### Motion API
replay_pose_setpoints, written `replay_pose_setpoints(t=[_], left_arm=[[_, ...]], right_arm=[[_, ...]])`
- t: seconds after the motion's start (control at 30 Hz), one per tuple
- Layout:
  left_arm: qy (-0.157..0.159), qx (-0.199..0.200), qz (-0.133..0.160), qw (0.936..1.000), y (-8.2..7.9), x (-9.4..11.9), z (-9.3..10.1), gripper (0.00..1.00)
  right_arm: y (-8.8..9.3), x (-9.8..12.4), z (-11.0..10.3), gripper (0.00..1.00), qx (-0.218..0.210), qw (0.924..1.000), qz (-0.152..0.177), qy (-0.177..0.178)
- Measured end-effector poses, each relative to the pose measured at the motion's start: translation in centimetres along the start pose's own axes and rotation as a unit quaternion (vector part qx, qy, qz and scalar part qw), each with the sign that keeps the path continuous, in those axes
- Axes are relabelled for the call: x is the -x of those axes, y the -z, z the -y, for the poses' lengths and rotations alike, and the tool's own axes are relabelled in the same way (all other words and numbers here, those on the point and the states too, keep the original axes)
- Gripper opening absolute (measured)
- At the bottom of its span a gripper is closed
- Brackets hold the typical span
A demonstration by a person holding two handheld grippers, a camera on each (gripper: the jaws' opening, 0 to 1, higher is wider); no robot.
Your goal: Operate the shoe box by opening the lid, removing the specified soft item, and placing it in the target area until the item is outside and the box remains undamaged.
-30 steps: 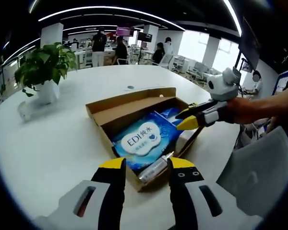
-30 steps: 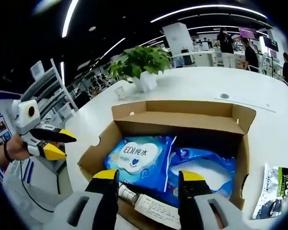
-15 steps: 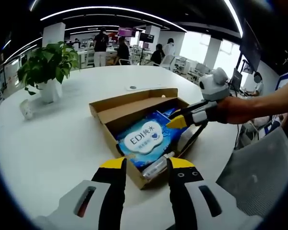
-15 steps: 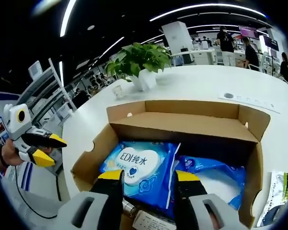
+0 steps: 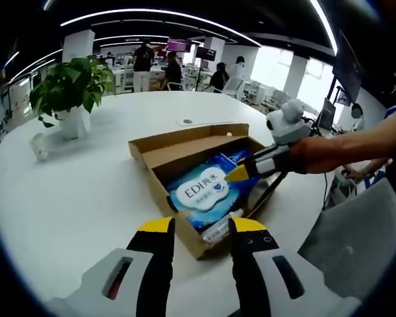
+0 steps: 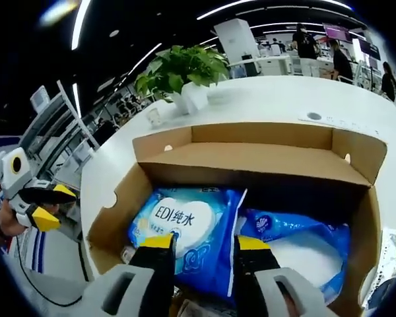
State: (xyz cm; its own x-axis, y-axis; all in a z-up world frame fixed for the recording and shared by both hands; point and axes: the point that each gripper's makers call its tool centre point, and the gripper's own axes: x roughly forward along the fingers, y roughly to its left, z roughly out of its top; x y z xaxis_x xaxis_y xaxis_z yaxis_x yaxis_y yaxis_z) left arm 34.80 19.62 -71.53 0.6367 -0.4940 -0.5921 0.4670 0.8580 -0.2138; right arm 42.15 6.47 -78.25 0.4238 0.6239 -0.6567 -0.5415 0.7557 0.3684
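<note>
The blue wipes pack point(image 6: 185, 228) printed "EDI" is lying flat in the open shoe box point(image 6: 257, 162), in the lower middle of the right gripper view, with a second blue soft pack point(image 6: 294, 238) just beside it toward the lower right and a small bottle point(image 5: 219, 229) lying at the near end of the box in the left gripper view. The pack's long axis is running roughly along the box's length, from the lower-left corner of the right gripper view toward the folded-back lid point(image 6: 251, 135) at the upper middle, and its white label is facing up. The right gripper point(image 6: 203, 242) is hovering directly over the pack's near edge, its yellow-tipped fingers point(image 6: 158, 242) spread apart with nothing between them; in the left gripper view it is reaching in from the right over the box's centre. To grasp well, it would likely be best to bring the fingers down straddling the pack's near edge, pinching the soft wrapper rather than pressing into the cardboard, and to lift straight up so the side walls are not dragged or bent. The left gripper point(image 5: 199, 226) is waiting at the bottom of its own view, short of the box's near corner, fingers also apart and empty. The box is sitting on the white tabletop point(image 5: 72, 191), with a potted plant point(image 5: 69, 89) well apart at the upper left.
</note>
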Motion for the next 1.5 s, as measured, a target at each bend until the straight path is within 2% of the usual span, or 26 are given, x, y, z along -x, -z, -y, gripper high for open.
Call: replay_pose_setpoints(t=[0.17,0.27,0.37,0.73,0.87,1.33,1.5], left_arm=[[0.002,0.002,0.001,1.0,0.2,-0.1,0.1,0.33],[0.004,0.004,0.001,1.0,0.3,-0.3,0.4,0.33],[0.007,0.006,0.003,1.0,0.1,-0.5,0.6,0.33],[0.012,0.0,0.005,0.9999,-0.5,-0.9,0.8,0.32],[0.015,0.0,0.004,0.9999,-0.5,-0.8,0.9,0.32],[0.029,-0.001,0.004,0.9996,-0.9,-1.9,1.5,0.32],[0.036,-0.006,-0.001,0.9993,-1.0,-2.5,1.9,0.32]], right_arm=[[-0.5,0.4,0.7,0.05,-0.022,0.9996,0.008,0.012],[-0.2,0.6,0.5,0.0,-0.012,0.9998,-0.001,0.017],[-0.1,0.8,0.5,0.0,-0.006,0.9998,-0.004,0.02],[-0.3,2.5,-0.8,0.0,-0.014,0.9997,0.012,0.017],[-0.7,2.6,-0.6,0.0,-0.014,0.9996,0.019,0.011],[-1.8,5.1,1.3,0.0,-0.026,0.9983,0.045,0.027],[-1.7,5.1,2.5,0.0,-0.036,0.9975,0.053,0.03]])
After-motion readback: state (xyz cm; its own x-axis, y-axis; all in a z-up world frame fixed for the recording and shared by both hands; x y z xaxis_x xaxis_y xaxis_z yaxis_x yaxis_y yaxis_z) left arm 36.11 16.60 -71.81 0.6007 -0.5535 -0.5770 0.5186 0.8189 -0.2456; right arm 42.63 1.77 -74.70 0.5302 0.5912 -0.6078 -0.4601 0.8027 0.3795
